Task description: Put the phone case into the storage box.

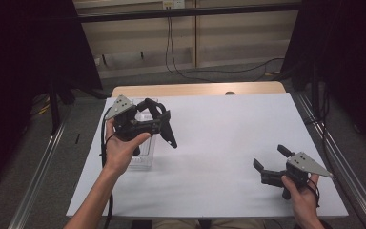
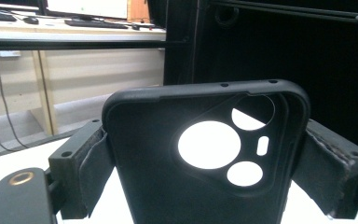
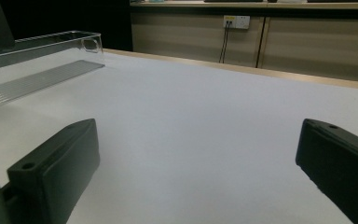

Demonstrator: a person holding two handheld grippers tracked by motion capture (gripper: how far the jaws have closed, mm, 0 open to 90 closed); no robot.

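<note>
**Phone case lifted over the clear tray**

The left hand-held gripper (image 1: 164, 125) sits in the left-centre of the high view, its jaws clamped on a black phone case (image 2: 200, 158). In the left gripper view the pads press the case's two long sides and the camera cut-outs sit at the upper right of the case. It hangs above a clear plastic tray (image 1: 142, 155) on the white surface (image 1: 228, 143) — raised, not resting in it.

The right hand-held gripper (image 1: 270, 160), at the lower right of the high view, has its jaws apart and carries nothing.

The step looks like carrying the case clear of the tray. To do it well, the grip should stay square on both edges, since a soft case can bow and slip out — steady pressure, no twisting.

The case's long axis runs straight out along the jaws, camera end leading; in the high view that end tips down and to the right.
</note>
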